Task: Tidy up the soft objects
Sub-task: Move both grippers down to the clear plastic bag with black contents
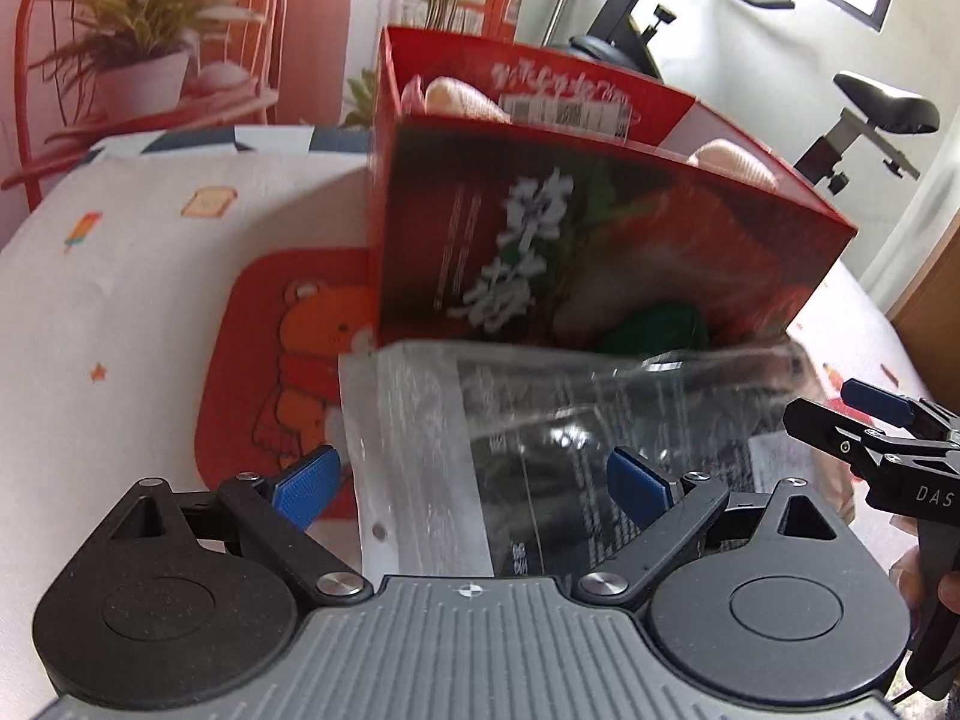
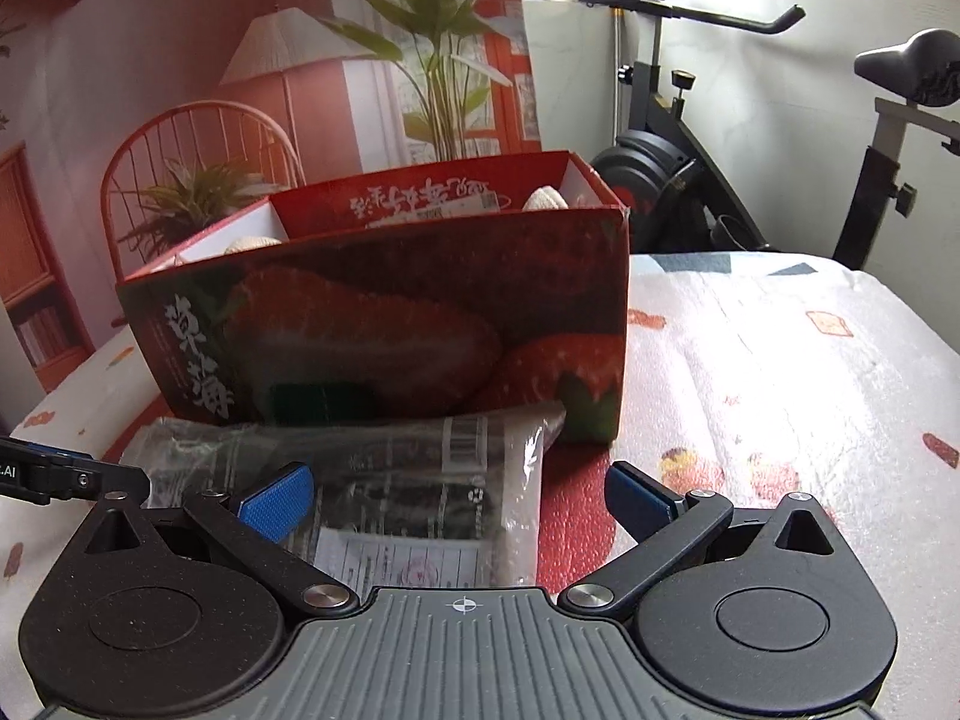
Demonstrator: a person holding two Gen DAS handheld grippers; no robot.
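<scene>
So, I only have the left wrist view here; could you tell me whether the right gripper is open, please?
Observer: Yes, the right gripper is wide open and gripping nothing.
Operator: Thank you. Where does the plastic packet end on that side?
Observer: The plastic packet ends inside the gripper's opening; the red mat shows beyond its edge.
Operator: Can you see anything inside it?
Observer: A white slip with a red stamp, at the end nearest the gripper.
</scene>
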